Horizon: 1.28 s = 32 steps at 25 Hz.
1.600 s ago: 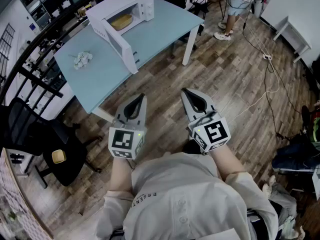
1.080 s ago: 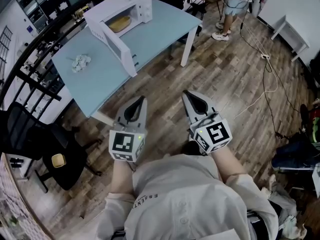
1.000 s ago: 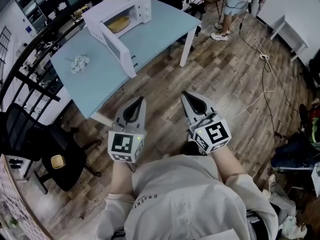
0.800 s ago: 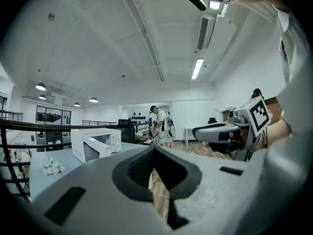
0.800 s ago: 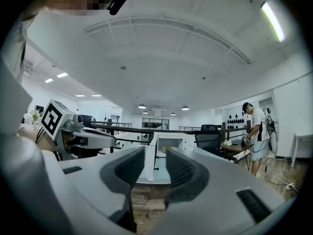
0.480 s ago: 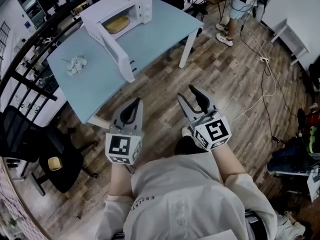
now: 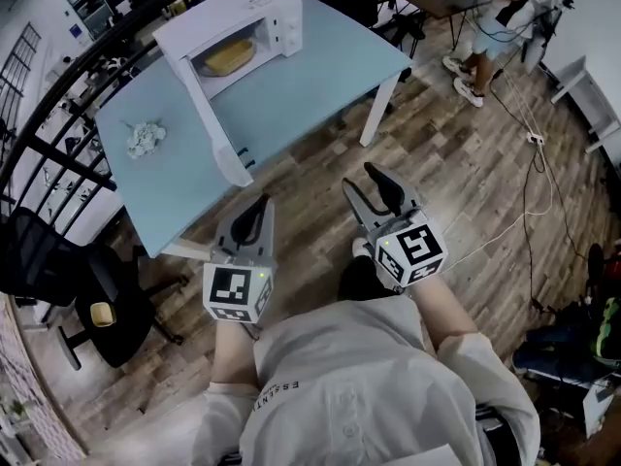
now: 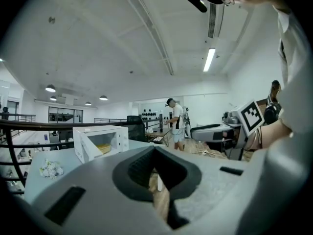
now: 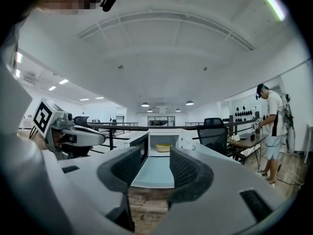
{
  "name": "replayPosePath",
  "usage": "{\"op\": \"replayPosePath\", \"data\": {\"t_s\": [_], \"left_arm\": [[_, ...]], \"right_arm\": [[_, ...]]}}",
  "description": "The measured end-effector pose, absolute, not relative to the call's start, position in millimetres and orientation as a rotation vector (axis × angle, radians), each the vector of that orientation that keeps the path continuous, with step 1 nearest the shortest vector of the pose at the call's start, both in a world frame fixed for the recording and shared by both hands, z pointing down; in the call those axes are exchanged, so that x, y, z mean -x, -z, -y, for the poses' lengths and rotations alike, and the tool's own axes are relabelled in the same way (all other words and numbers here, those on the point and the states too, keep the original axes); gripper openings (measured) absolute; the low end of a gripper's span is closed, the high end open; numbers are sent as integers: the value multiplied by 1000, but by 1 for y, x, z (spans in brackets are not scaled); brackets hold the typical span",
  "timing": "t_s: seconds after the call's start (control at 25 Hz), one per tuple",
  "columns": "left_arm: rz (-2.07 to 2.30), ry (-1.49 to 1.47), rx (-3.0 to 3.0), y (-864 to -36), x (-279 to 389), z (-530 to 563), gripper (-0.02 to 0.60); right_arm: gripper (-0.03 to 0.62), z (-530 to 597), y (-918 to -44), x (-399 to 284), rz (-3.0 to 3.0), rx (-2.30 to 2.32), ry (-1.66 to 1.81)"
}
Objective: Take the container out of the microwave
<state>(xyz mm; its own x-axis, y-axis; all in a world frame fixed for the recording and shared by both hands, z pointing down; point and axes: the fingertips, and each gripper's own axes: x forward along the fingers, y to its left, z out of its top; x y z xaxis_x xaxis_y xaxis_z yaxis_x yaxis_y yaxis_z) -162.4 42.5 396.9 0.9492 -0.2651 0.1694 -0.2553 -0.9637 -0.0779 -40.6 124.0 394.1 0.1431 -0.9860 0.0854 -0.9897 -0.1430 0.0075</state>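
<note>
Right hand-held gripper [image 7: 364, 179] has opened; container [image 7: 229, 58] lies well ahead, inside microwave [image 7: 254, 13].

A light blue counter [image 7: 320, 76] is standing on the wooden floor [image 7: 456, 163], carrying a white microwave [image 7: 228, 16] and, left of the microwave's open door, a small white crumpled bundle [image 7: 144, 139].

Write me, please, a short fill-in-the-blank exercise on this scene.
1. The microwave door stands ____.
2. The container inside it is ____ in colour.
3. The microwave sits on a light ____ table.

Missing words: open; yellow; blue.
</note>
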Motion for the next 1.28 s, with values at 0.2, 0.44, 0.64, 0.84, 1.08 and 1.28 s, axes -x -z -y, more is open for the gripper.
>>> {"op": "replayPosePath", "data": {"t_s": [0.2, 0.44, 0.64, 0.84, 1.08, 1.28], "left_arm": [[-533, 304, 3001, -386, 84, -26, -6], [-709, 301, 2975, -382, 0, -1, -6], [-809, 326, 2979, -394, -47, 11, -6], [-912, 386, 2973, -408, -66, 37, -6], [-1008, 385, 2976, -415, -80, 91, -6], [-1077, 343, 2953, -408, -88, 143, -6]], "right_arm": [[178, -94, -392, -46, 2105, -2223, -117], [178, -62, -391, -141, 2190, -2092, -124], [178, -33, -400, -184, 2263, -1938, -126], [178, 8, -415, -199, 2325, -1801, -156], [178, 76, -426, -203, 2378, -1656, -162], [178, 135, -426, -207, 2409, -1572, -155]]}}
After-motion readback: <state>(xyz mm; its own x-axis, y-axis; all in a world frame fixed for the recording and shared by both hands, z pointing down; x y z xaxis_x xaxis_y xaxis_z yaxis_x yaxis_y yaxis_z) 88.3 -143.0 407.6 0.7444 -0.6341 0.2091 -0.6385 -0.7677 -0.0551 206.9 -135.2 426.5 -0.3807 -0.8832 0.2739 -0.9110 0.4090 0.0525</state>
